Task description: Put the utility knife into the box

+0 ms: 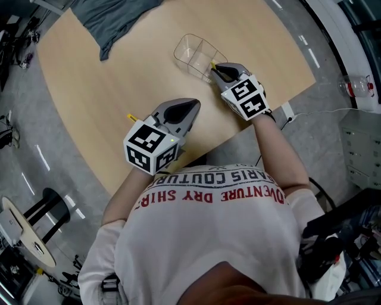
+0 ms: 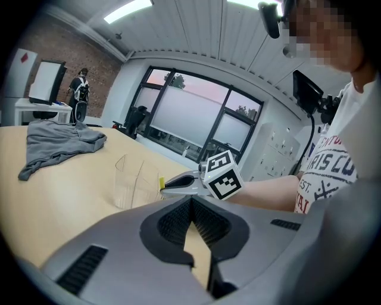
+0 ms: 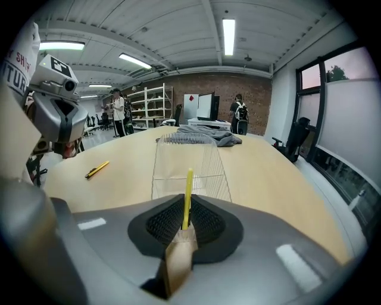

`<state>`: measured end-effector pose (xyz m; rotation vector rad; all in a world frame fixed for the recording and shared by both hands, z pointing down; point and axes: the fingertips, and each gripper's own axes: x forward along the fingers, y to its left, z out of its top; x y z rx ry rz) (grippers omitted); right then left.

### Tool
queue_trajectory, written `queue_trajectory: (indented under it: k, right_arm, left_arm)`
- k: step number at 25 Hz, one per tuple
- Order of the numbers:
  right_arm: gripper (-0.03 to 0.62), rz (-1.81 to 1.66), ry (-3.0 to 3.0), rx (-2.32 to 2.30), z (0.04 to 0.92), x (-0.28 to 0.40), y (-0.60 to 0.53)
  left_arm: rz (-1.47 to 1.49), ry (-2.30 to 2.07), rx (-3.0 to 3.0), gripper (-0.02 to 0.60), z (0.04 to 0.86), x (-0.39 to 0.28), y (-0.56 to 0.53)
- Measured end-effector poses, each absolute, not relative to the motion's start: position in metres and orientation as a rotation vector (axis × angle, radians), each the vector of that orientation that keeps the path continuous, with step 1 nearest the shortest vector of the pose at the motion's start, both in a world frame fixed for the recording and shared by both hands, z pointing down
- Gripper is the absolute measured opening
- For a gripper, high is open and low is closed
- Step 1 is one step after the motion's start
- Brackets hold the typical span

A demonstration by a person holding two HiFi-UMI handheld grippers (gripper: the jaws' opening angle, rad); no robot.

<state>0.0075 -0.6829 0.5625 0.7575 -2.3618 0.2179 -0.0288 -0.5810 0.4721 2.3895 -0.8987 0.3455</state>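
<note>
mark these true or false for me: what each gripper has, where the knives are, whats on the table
1. The right gripper is shut on a yellow utility knife. True.
2. That utility knife lies inside the clear box. False: it is clamped in the right gripper's jaws, at the box's near end.
3. The left gripper holds a second knife. False: its jaws are together with nothing between them, and the second knife lies flat on the table.
4. A grey cloth lies on the table beyond the box. True.
</note>
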Motion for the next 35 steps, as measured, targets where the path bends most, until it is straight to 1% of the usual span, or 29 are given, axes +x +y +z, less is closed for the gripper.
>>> queue_trajectory:
  k: [19,22,25,30,35]
  right_arm:
    - [0.026,0.228,-2.356,0.725,0.557,0.010,-0.688]
    - [0.044,0.223,-2.376,0.757,0.549,0.013,-0.690]
    - [0.046,0.212,-2.387,0.775,0.542,0.016,-0.686]
    - [0.046,0.204,-2.421,0.788,0.523,0.022,-0.665]
    - [0.044,0.282,-2.558,0.775,0.478,0.029,-0.616]
  left_arm:
    - [0.334,-0.941,2.380,0.002,0.468,-0.035,-0.582]
    - [0.335,-0.944,2.383,0.002,0.468,-0.033,-0.578]
    - [0.333,-0.946,2.387,0.002,0.466,-0.030,-0.571]
    - [0.335,-0.944,2.408,0.002,0.459,-0.022,-0.558]
    - [0.328,-0.950,2.449,0.002,0.444,-0.007,-0.535]
